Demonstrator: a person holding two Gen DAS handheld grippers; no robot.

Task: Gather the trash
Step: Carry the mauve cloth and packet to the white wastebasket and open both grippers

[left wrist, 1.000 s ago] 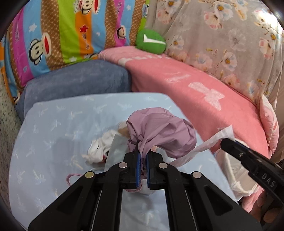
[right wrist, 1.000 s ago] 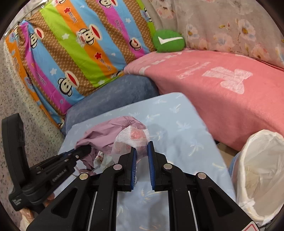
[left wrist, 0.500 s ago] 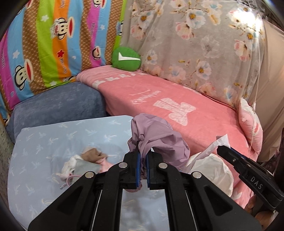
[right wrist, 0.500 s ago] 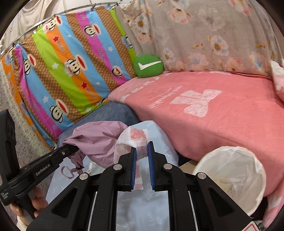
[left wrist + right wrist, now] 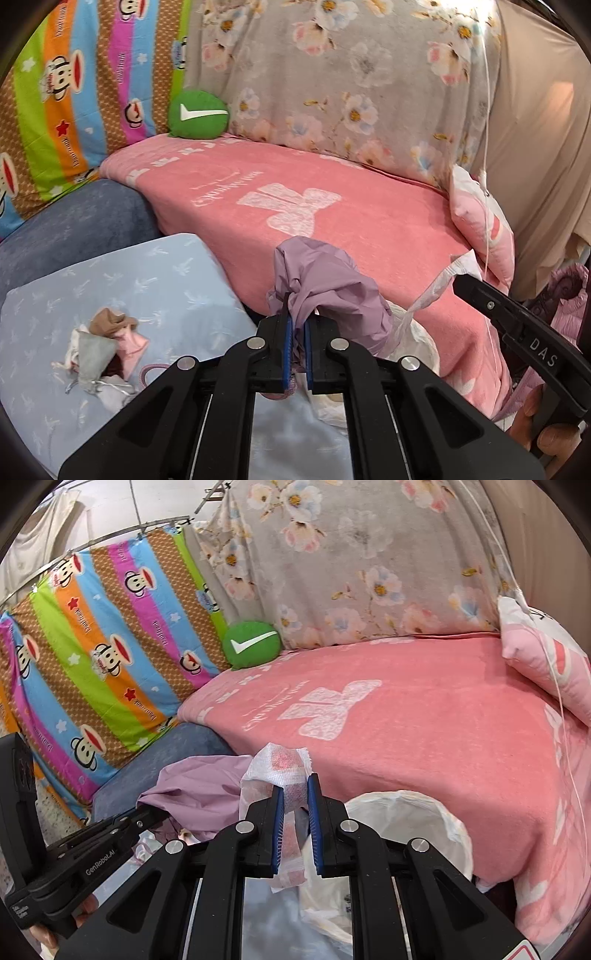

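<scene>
My left gripper (image 5: 297, 325) is shut on a crumpled purple plastic bag (image 5: 325, 288), held up in front of the pink bed edge. My right gripper (image 5: 295, 794) is shut on a white wrapper with a pink speckled patch (image 5: 284, 771); the wrapper hangs down between the pads. Just right of and below that wrapper stands a bin lined with a white bag (image 5: 410, 823), its mouth open. The purple bag (image 5: 207, 786) and the left gripper's black body (image 5: 92, 853) show at the left of the right wrist view. A small pile of scraps (image 5: 107, 339) lies on the light blue cushion (image 5: 147, 280).
A pink blanket (image 5: 424, 738) covers the bed behind the bin. A green round pillow (image 5: 199, 114), a striped monkey-print cloth (image 5: 103, 664) and a floral cloth (image 5: 351, 74) stand at the back. A pink pillow (image 5: 546, 661) lies at the right. A grey-blue cushion (image 5: 77, 221) sits behind the blue one.
Both grippers have carried their loads rightward and upward, away from the blue cushion toward the lined bin. The bin mouth now sits right beside the right gripper. Both grips are unchanged.
</scene>
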